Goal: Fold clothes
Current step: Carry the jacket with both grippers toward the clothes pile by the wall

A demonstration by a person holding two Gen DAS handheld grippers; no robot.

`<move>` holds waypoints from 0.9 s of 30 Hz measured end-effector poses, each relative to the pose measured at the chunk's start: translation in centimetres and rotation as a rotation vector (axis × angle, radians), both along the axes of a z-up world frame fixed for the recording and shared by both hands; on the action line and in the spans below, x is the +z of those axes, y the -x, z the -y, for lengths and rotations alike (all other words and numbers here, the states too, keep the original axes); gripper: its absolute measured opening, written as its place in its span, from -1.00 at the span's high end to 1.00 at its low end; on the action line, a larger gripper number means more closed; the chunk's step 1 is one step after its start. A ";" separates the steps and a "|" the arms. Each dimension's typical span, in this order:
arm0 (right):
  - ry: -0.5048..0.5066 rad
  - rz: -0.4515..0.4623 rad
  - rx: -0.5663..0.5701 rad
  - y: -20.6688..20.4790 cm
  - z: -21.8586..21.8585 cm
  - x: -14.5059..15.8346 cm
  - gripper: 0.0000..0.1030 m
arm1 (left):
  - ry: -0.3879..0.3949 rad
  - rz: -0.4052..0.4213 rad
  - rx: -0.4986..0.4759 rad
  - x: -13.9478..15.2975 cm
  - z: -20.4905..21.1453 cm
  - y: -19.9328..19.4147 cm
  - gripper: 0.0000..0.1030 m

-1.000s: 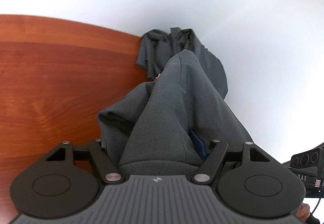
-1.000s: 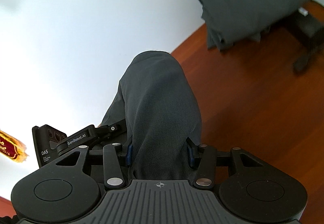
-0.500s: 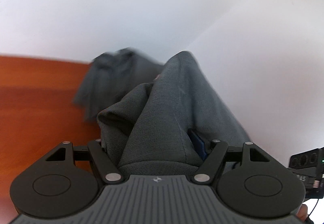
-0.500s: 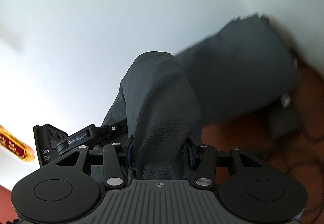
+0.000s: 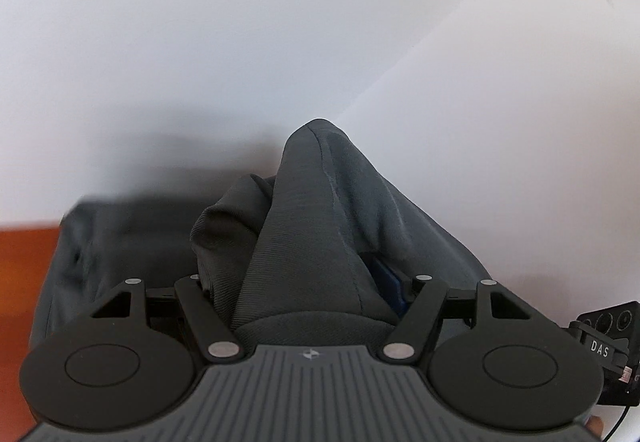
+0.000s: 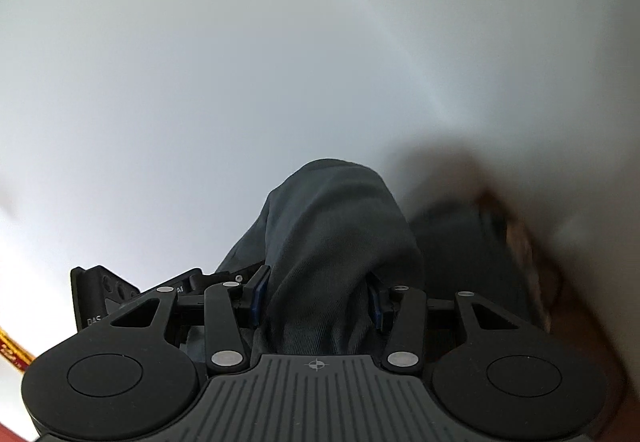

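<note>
Closest to each camera, the left gripper [image 5: 308,282] and right gripper [image 6: 316,298] are each clamping a bunched fold of the dark grey garment [image 5: 320,210], lifting it. Beyond, blurred grey cloth [image 5: 120,242] is covering the wooden table [image 5: 24,258], backed by a white wall [image 5: 280,22].

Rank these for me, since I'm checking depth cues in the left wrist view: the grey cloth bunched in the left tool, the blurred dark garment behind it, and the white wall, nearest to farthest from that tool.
1. Grey cloth: clamped in the left tool, rising straight ahead.
2. Dark garment: beyond, to the left, over the wooden table.
3. White wall: farthest, filling the background above.
</note>
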State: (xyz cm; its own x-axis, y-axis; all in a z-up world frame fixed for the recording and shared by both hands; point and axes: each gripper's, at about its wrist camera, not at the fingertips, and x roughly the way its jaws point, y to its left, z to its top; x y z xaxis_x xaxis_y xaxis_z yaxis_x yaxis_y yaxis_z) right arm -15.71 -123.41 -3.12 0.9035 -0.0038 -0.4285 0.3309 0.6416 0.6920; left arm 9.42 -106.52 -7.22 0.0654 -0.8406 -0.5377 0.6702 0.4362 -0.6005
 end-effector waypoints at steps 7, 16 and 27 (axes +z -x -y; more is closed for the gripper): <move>0.160 -0.053 -0.104 -2.6 2.0 0.3 0.05 | 0.000 0.043 -0.046 -0.2 7.2 -3.3 -0.42; 0.315 -0.240 -0.132 -4.5 0.8 -1.9 -0.32 | -0.112 -0.103 0.020 -5.4 8.1 -5.4 -0.63; 0.567 -0.295 -0.089 -4.0 -2.4 0.3 -0.68 | -0.081 0.072 0.112 -0.5 3.2 -4.6 -0.99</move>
